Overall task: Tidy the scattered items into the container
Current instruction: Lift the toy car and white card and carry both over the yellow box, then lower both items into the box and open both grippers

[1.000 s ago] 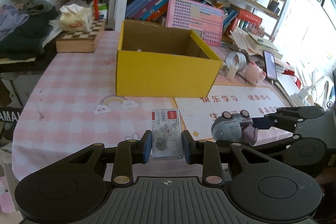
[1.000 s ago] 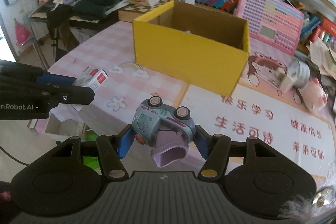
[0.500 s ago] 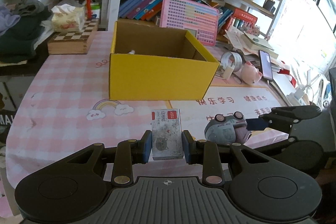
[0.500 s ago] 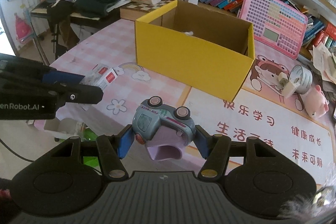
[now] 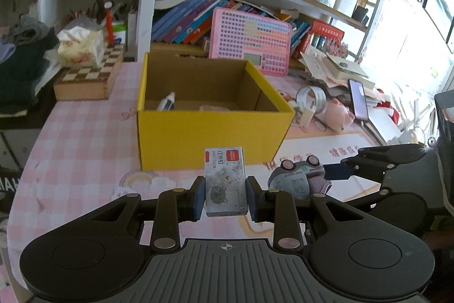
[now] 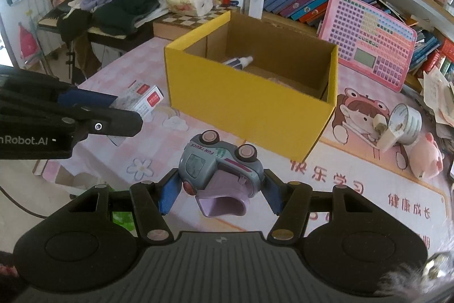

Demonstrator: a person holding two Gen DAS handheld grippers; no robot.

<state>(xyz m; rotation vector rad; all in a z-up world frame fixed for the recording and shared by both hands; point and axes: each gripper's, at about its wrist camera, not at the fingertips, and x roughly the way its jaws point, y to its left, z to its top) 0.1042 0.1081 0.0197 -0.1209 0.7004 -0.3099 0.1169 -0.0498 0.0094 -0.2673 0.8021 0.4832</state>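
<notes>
A small grey-white staples box with red labels is clamped between the pads of my left gripper, held above the pink checked tablecloth just in front of the yellow cardboard box. My right gripper is shut on a grey and purple toy truck, lifted off the table, short of the yellow box. Each gripper shows in the other's view: the toy truck at the right, the staples box at the left. Inside the box lie a white tube and something pale.
A tape roll and a pink pig figure lie to the box's right. A pink keyboard toy leans on the bookshelf behind. A chessboard box with a tissue pack stands at back left. A phone rests on papers.
Both grippers have moved toward the yellow box with their loads, which looms larger and lower now; its inside and the tube have come into sight. Both grips are unchanged.
</notes>
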